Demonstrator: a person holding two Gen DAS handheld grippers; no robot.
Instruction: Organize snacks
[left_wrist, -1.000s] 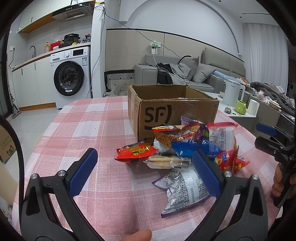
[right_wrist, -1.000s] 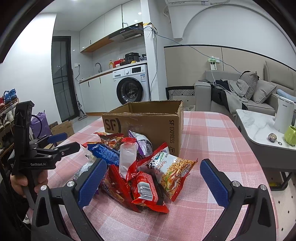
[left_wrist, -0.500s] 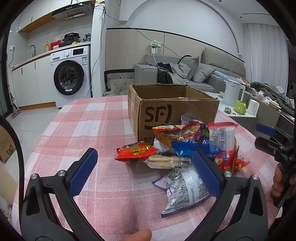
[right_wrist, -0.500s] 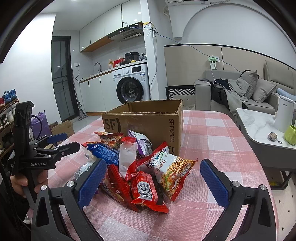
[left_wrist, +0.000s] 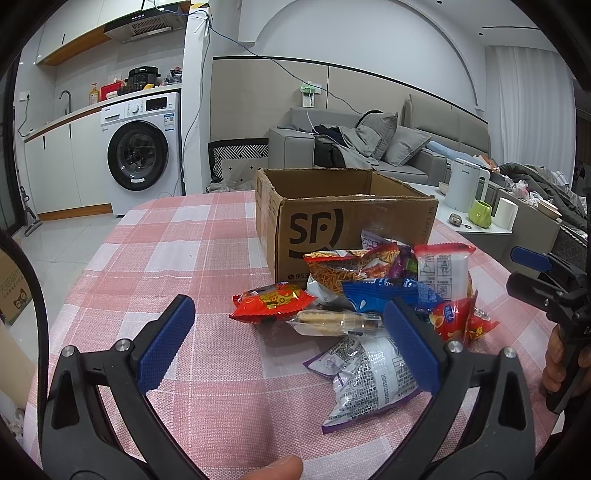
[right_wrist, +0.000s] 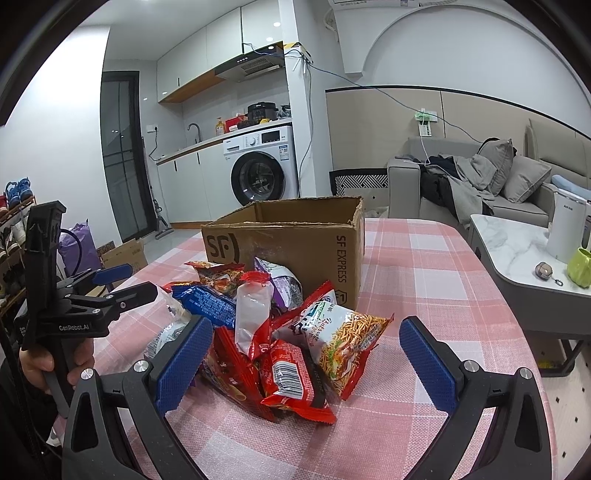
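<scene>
- Both the left hand-held gripper (left_wrist: 288, 332) and right hand-held gripper (right_wrist: 306, 354) gape wide, empty.
- Risk: the loosely heaped snack packets (right_wrist: 280, 332), centre frame, could slide apart or get crushed when one is pinched.

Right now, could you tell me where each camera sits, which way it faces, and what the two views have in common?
Left wrist: on the left gripper, open, facing the snack pile from its left; a thumb tip shows at the bottom edge, and the right gripper at far right.
Right wrist: on the right gripper, open, facing the pile from its right; the left gripper and the hand holding it show at left.
Shared: the snack pile, the cardboard box behind it, the checked tablecloth and the washing machine.
</scene>
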